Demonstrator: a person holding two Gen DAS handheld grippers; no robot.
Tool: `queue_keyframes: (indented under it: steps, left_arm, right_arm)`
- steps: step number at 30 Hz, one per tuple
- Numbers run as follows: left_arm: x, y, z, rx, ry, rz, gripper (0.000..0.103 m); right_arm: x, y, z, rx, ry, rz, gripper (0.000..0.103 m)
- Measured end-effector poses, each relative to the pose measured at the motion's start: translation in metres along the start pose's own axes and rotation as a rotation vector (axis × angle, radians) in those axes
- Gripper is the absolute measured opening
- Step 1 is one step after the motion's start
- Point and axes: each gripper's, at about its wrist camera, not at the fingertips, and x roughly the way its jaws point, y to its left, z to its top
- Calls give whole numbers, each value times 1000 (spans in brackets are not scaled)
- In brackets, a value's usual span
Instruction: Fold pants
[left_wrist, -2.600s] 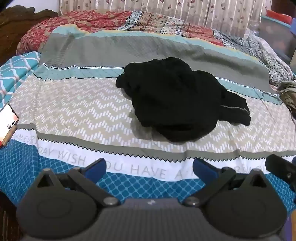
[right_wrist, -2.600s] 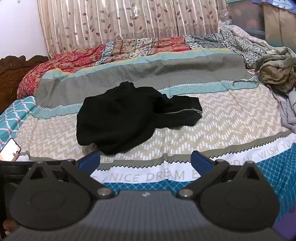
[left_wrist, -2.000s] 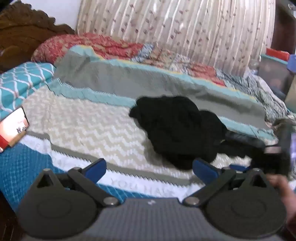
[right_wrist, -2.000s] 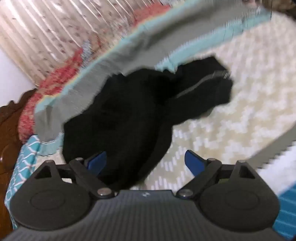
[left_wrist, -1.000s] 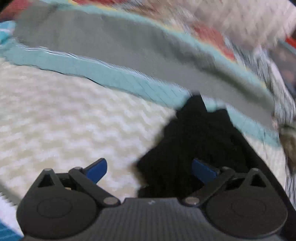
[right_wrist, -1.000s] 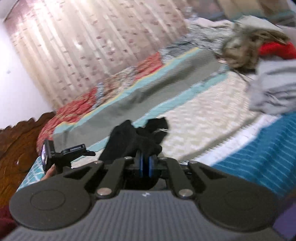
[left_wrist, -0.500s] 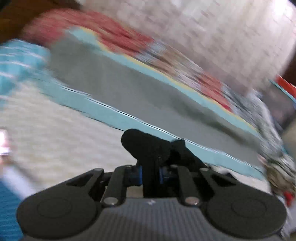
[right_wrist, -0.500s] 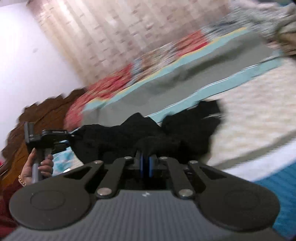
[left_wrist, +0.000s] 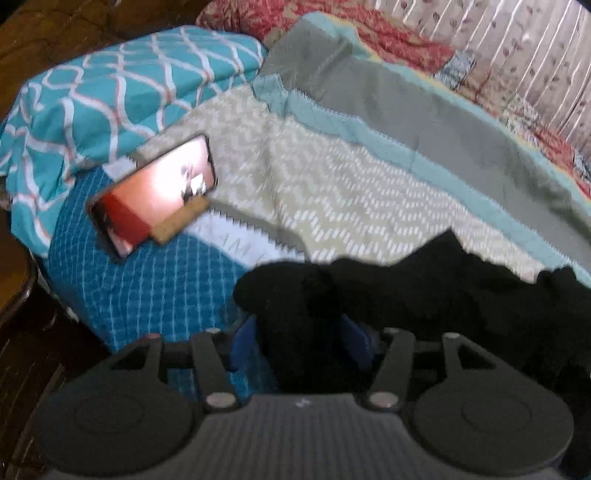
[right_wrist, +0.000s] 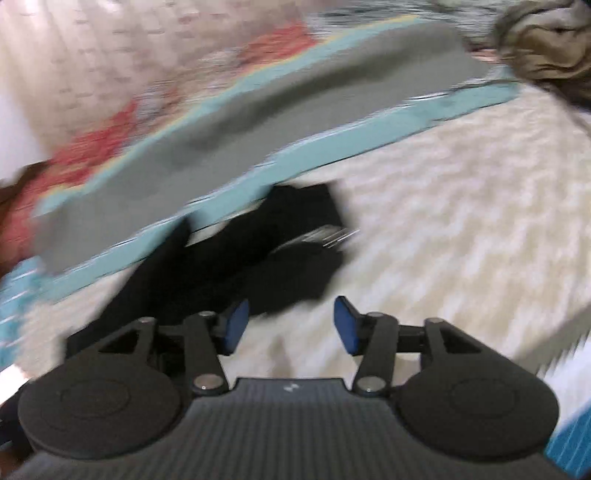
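The bed (left_wrist: 332, 177) is spread with black pants (left_wrist: 461, 295), soft and limp; the waistband edge would best be gripped. A bunch is clamped in the left tongs (left_wrist: 299, 341); the right tongs (right_wrist: 291, 325) are held apart, empty.

Both wrist views low over bed (left_wrist: 332, 192)

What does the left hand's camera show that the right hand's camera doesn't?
Only the left wrist view shows a lit phone propped on the bed beside a teal patterned pillow, and the left gripper with black cloth between its blue pads. Only the right wrist view shows a heap of olive-brown clothes at the far corner and the right gripper open, holding nothing. Both show the black pants lying on the striped bedspread, though the right view is blurred.
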Motion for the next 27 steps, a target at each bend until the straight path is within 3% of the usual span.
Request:
queue_keyframes:
  steps: [2, 4, 5, 7, 8, 9, 11, 14, 16, 17, 19, 20, 22, 24, 27]
  left_arm:
    - [-12, 0, 8, 0, -40, 5, 57]
    - [-16, -3, 19, 3, -76, 10, 59]
    - [-17, -8, 27, 9, -94, 13, 59]
    - [-13, -25, 47, 42, -132, -2, 59]
    - [-9, -34, 55, 76, -155, -16, 61]
    - [0, -52, 64, 134, -175, -35, 71]
    - [31, -88, 75, 262, -157, -87, 88]
    - [96, -140, 77, 445, -100, -51, 88]
    - [141, -164, 71, 539, 2, -40, 87]
    - [166, -174, 64, 574, 63, -24, 69]
    - [169, -182, 61, 553, 31, -93, 22]
    - [162, -190, 65, 559, 5, -92, 10]
    - [146, -198, 82, 547, -91, -45, 8]
    - [129, -191, 112, 450, -192, -30, 4]
    - [115, -173, 161, 278, -308, 77, 3]
  right_arm:
    - [33, -12, 14, 53, 22, -71, 58]
    - [54, -15, 22, 99, -2, -86, 58]
    - [60, -10, 25, 87, -20, -99, 54]
    - [71, 13, 31, 9, 9, -132, 32]
    - [72, 22, 33, -51, 19, -151, 30]
    - [70, 28, 34, -97, 19, -158, 30]
    - [63, 30, 43, -151, -6, -171, 30]
    - [42, 16, 62, -170, -70, -208, 30]
    - [22, 9, 75, -191, -125, -253, 30]
    - [13, 6, 83, -211, -162, -283, 30]
    - [-8, -3, 100, -223, -237, -345, 30]
    - [-20, -10, 111, -221, -280, -377, 30]
    - [-41, -22, 132, -210, -361, -437, 30]
    - [-53, -31, 148, -180, -413, -474, 30]
    - [-60, -45, 175, -115, -455, -500, 30]
